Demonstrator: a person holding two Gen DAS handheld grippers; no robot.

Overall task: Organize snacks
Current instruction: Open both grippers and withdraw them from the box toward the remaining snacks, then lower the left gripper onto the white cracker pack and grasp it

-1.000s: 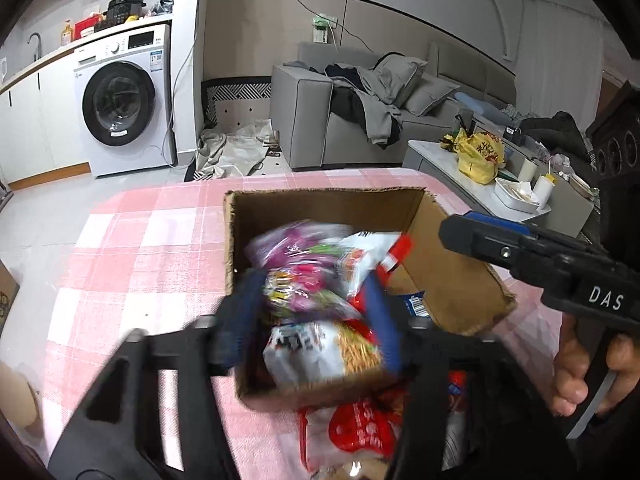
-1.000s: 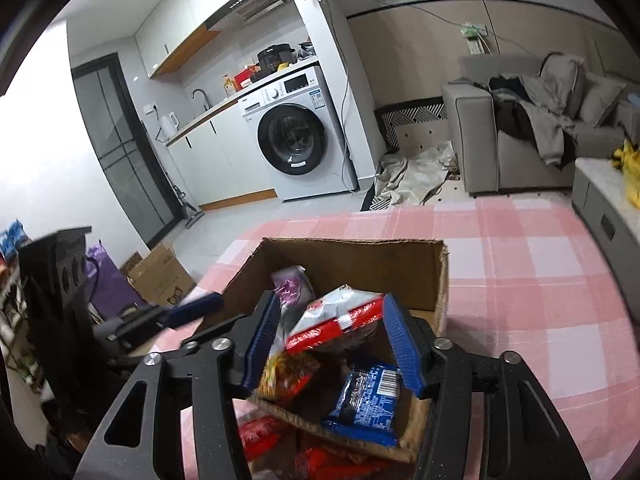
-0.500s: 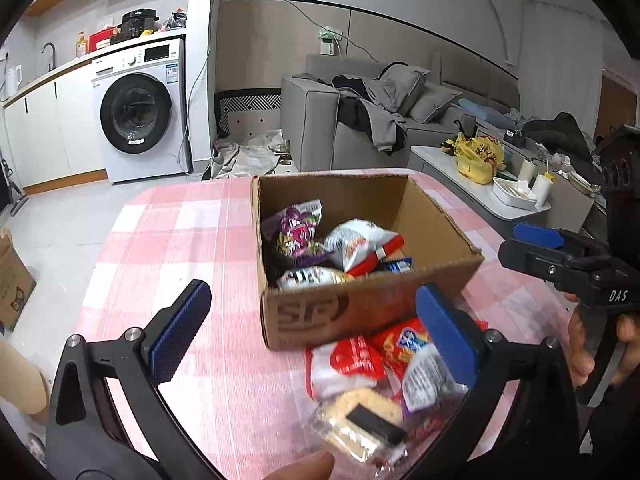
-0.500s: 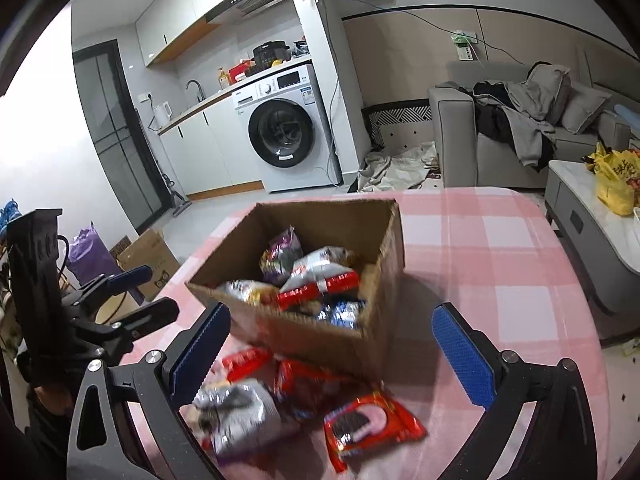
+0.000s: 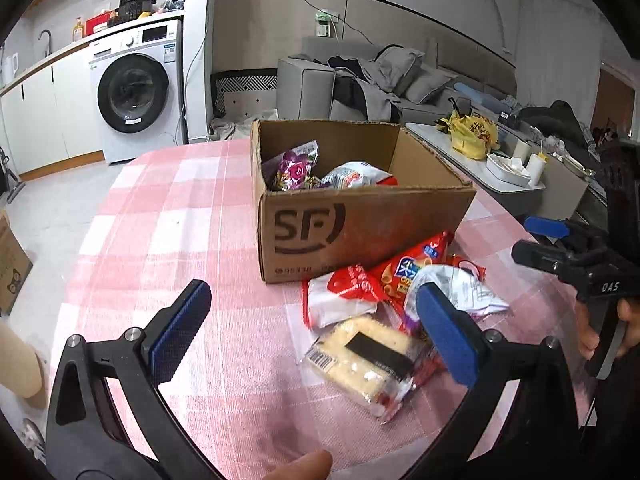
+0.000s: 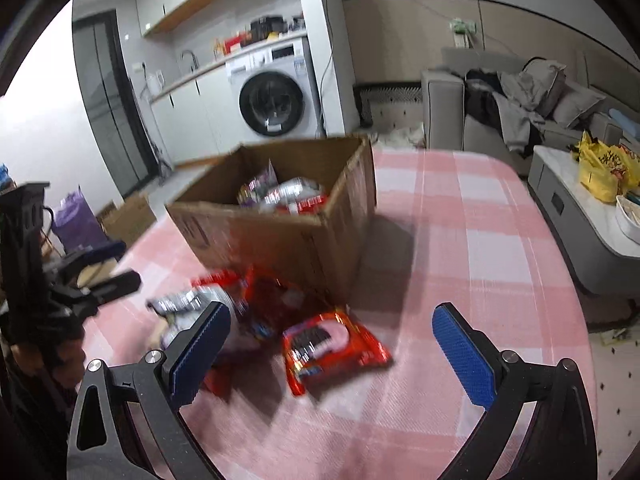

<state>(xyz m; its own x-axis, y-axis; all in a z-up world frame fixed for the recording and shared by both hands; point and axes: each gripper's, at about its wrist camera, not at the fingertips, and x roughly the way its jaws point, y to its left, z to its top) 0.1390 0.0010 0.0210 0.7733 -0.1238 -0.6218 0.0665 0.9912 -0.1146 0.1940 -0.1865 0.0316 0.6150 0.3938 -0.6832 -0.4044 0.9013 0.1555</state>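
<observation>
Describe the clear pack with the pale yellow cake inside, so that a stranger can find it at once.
Start at the cardboard box on the pink checked tablecloth. Snacks lie heaped before its printed side. The clear pack is farthest from the box, see-through with a black label, while its neighbours are red or silver.

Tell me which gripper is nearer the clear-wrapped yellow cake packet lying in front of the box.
Left. The left gripper, jaws open, hangs right over the cake packet, whose end reaches between its fingers. The right gripper, also open, sits farther off, above the red cookie packet.

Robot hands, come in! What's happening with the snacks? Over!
Left gripper and right gripper open, empty. Some snacks in cardboard box, loose packets beside it. Nothing blocking.
</observation>
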